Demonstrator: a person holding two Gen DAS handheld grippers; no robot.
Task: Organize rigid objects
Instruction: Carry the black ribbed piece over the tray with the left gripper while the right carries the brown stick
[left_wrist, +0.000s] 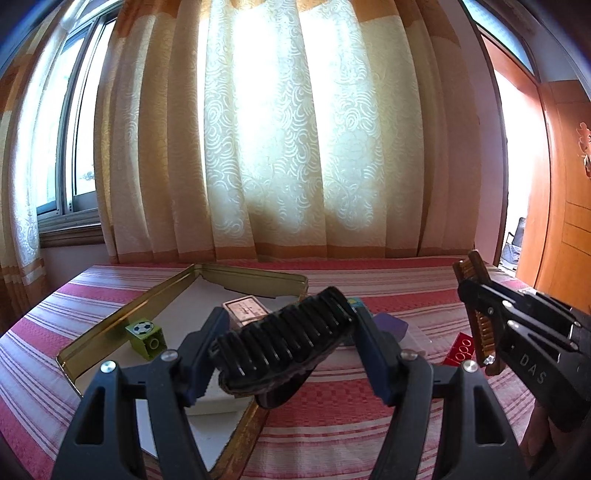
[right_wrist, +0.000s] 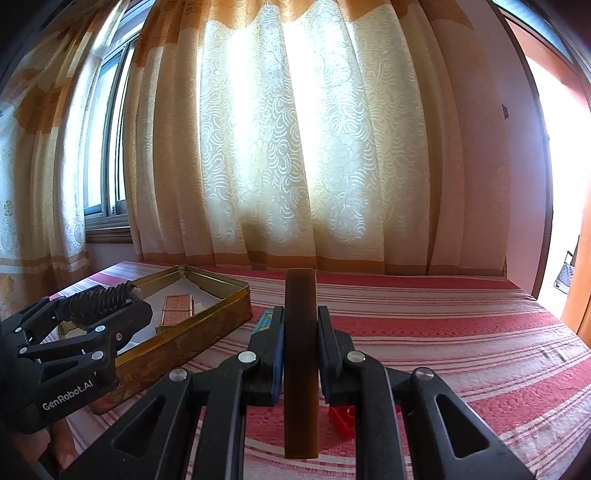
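The left claw (left_wrist: 284, 354) points forward and slightly down, its jaws about half apart and clamped on a black ribbed brush (left_wrist: 282, 343). The right claw (right_wrist: 300, 354) sits beside it at the same slight downward tilt, jaws nearly together, pinching a brown comb (right_wrist: 301, 362) held on edge. A hand, probably, shows under each handle.

Ahead of me, bright daylight glows through cream-and-tan swirl-patterned curtains (left_wrist: 266, 147) over a metal-framed sliding window (left_wrist: 70, 155), with a pink wall (right_wrist: 476, 166), an orange wooden door (left_wrist: 565, 192) on the right, and a red-and-white striped bed cover (right_wrist: 461, 332) below.
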